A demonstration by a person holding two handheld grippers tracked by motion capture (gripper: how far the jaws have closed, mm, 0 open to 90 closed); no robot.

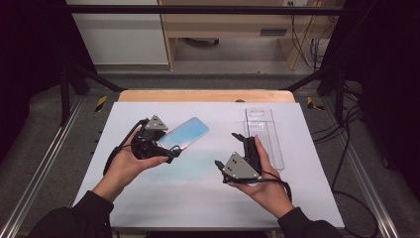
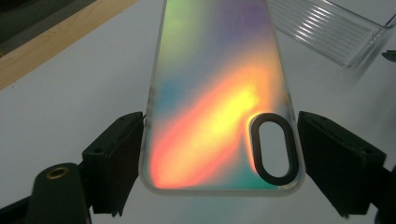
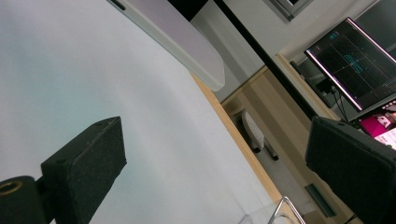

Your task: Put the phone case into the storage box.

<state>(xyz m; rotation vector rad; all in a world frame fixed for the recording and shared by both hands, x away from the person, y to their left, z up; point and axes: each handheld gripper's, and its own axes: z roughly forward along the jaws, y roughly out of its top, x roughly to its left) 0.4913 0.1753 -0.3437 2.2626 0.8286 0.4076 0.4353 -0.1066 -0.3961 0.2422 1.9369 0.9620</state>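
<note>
Clearly the work in hand is with the iridescent phone case (image 1: 184, 134), and as far as one can judge it is at an early-to-middle stage: the case is already taken up by the left gripper (image 1: 171, 151), while the clear plastic tray (image 1: 265, 136) that lies beyond the right gripper (image 1: 233, 148) has nothing in it, so whatever placing is meant looks not yet done. In the left gripper view the case (image 2: 219, 93) runs straight out ahead between the two black jaws, its rounded camera-end nearest the tool and the oval camera cut-out (image 2: 274, 151) close to the jaw on the view's right. The jaws stand wide, about as wide as the case itself; the jaw on the view's left seems to meet the case's edge and the other sits at or just off the opposite edge, so I judge this a grasp across the case's width, though contact on that second side cannot be told for certain. From the high view the case juts forward and to the right of the tool, its far end tilted toward the tray. The right gripper (image 3: 215, 158) is released: its jaws stand well apart with only the white table sheet (image 3: 93, 70) and the room beyond showing between them, nothing held or touched.
</note>
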